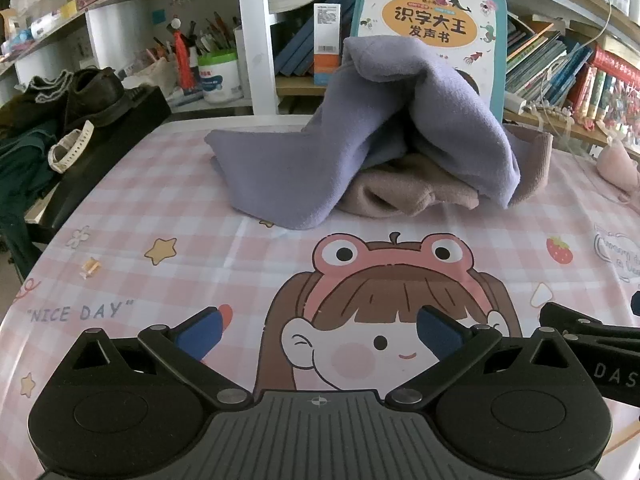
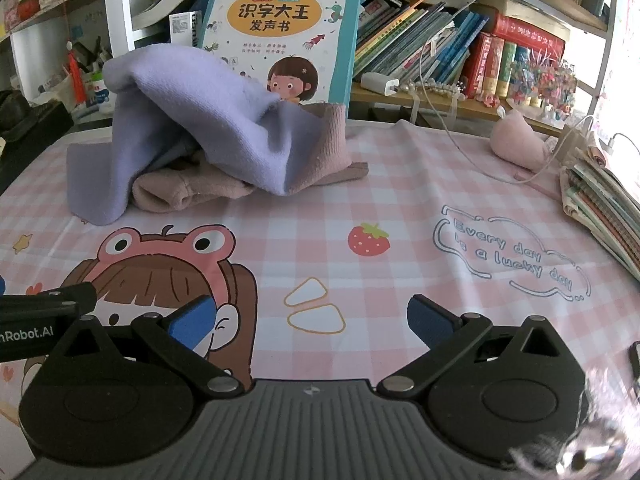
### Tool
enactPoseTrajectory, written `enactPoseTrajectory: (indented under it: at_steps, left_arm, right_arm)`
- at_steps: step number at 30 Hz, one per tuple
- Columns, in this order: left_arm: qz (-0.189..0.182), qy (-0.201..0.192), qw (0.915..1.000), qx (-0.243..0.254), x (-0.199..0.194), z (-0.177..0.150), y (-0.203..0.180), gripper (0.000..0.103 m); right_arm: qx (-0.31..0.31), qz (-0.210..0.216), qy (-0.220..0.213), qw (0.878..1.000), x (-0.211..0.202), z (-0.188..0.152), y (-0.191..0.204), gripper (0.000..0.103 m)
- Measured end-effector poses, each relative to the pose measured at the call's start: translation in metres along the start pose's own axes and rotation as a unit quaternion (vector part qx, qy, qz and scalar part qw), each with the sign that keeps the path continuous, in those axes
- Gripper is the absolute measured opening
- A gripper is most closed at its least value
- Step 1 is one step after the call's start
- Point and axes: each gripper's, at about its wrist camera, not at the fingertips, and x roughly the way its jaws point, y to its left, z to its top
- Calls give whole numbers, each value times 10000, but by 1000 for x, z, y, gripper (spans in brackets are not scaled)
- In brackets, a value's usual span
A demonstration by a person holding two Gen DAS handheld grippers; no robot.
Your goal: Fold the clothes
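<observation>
Left gripper (image 1: 318,330): jaws spread wide, blue pads (image 1: 200,334) bare, nothing between them. Right gripper (image 2: 310,322): likewise spread and empty. Both sit low at the bottom centre of their frames, above the table cover (image 1: 192,248), a pink checked sheet. In the left view the other tool's black body enters at lower right, lettered "DAS"; in the right view its counterpart at lower left reads "nRobot.AI".

Open cover fills the middle of both frames between the tongs and the clothes. The purple garment (image 1: 380,120) stands heaped at upper centre, draped over a crumpled pink-beige garment (image 1: 404,192); both lie on the cover near its far edge.

Printed on the cover: "NICE DAY" at left centre of the left view, "Every day is a lucky day" at right centre of the right view, a cartoon girl in a frog hat (image 2: 168,248), a strawberry (image 2: 368,239).

Behind the heap a children's book (image 2: 280,32) with Chinese title stands upright against shelves of books (image 2: 448,52). A white cable (image 2: 456,136) crosses the cover at upper right, near a small pink bundle (image 2: 518,140) and a stack of booklets (image 2: 600,204) at the right edge. Dark shoes (image 1: 92,96) and a pale watch strap (image 1: 70,150) sit at upper left.
</observation>
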Motion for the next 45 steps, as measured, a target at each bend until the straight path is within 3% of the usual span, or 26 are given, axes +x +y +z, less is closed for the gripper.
enactPoseTrajectory:
  at_steps: [45]
  left_arm:
    - [52,-27,9999,-154,-2,-4,1,103]
  right_arm:
    - [-203,136,127,9996,0,3,-3,103]
